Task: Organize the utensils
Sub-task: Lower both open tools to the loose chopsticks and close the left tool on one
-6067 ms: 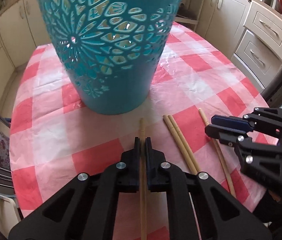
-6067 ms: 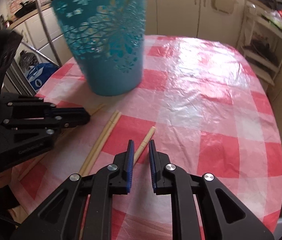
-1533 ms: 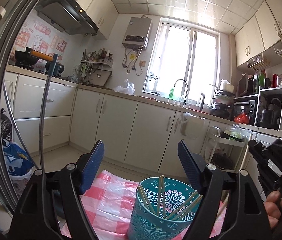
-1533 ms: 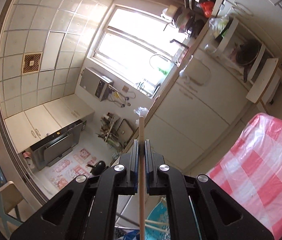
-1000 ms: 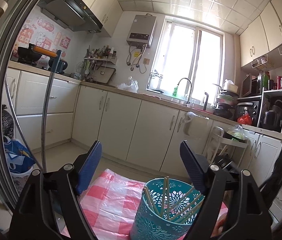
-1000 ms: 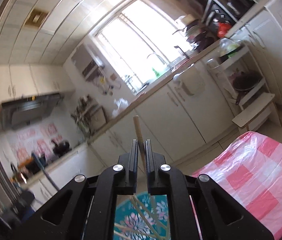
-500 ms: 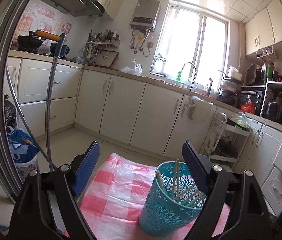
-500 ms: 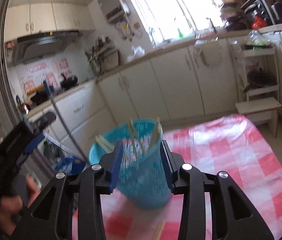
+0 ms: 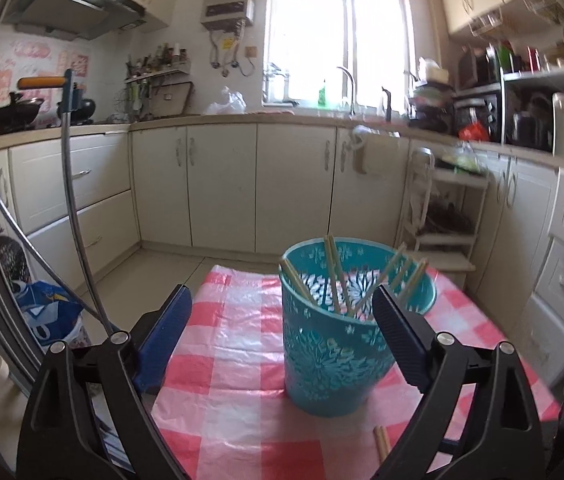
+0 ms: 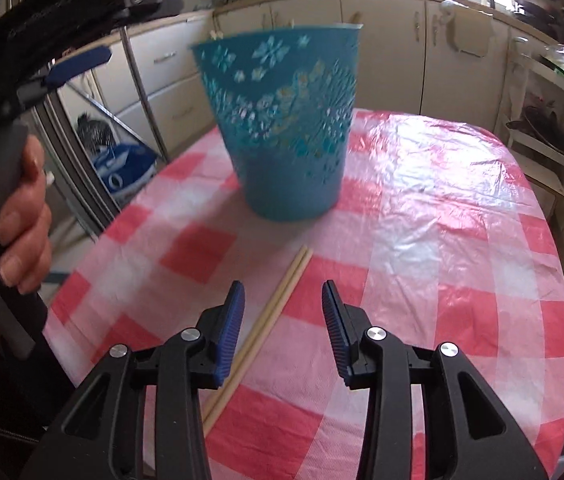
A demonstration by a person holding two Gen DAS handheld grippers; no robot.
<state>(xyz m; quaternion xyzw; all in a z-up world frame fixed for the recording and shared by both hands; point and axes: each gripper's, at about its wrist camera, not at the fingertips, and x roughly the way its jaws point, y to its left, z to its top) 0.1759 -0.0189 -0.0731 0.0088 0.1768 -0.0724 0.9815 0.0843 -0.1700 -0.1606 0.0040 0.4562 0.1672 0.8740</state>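
One teal basket [image 10: 290,128] holds about six chopsticks [image 9: 332,272]; two more chopsticks [image 10: 278,300] lie on the tabletop [image 10: 422,240]. Left tongs [image 9: 282,320] gape wide, right tongs [image 10: 282,312] half-open, both empty, both just opening. No legible writing.

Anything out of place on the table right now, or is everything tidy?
Two chopsticks still lie loose on the checked tablecloth, side by side in front of the teal basket, while the rest stand inside it. The basket is upright; nothing looks spilled or damaged.

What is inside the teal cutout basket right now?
Several wooden chopsticks lean inside the teal basket, tips rising above its rim. Its wall hides their lower ends and the bottom, so the exact count is unclear.
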